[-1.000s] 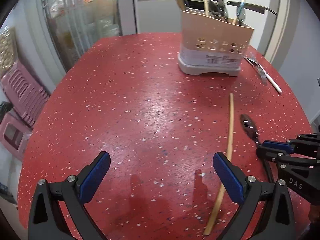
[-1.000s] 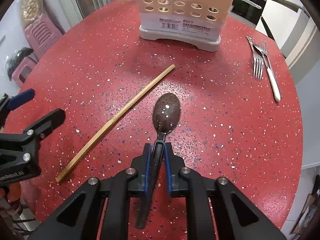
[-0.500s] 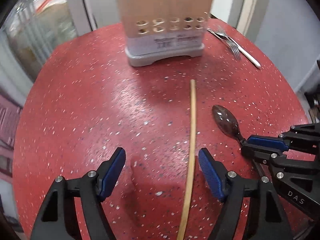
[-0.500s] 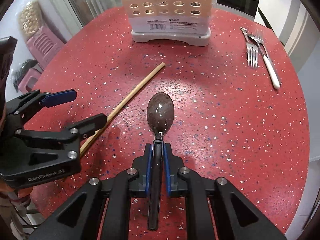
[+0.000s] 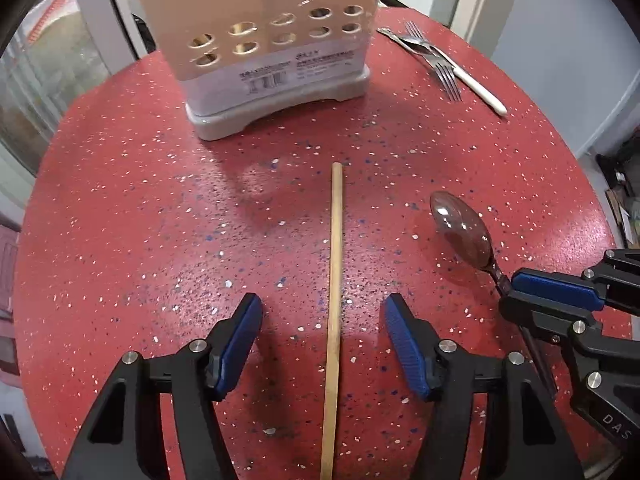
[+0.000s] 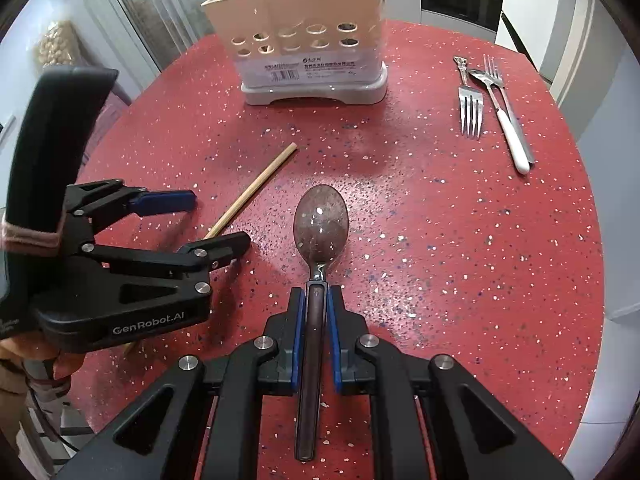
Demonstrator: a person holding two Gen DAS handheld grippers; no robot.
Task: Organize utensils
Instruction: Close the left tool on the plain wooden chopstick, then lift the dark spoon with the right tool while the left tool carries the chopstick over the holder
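A wooden chopstick (image 5: 334, 280) lies on the red speckled table (image 5: 140, 220), pointing at the beige utensil holder (image 5: 272, 48). My left gripper (image 5: 322, 320) is open, its two pads straddling the chopstick without touching it. My right gripper (image 6: 316, 300) is shut on the handle of a dark spoon (image 6: 320, 228) and holds it just above the table; the spoon (image 5: 464, 232) also shows right of the chopstick in the left wrist view. The holder (image 6: 304, 52) stands at the back with several utensils in it.
Two forks (image 6: 472, 108) and a white-handled utensil (image 6: 510, 136) lie at the table's back right. The table's round edge (image 6: 596, 240) drops off on the right. A glass door and pink stools stand to the left.
My left gripper has swung right and forward until the chopstick lies between its open pads. The right gripper has lifted the spoon slightly and stays shut on it.
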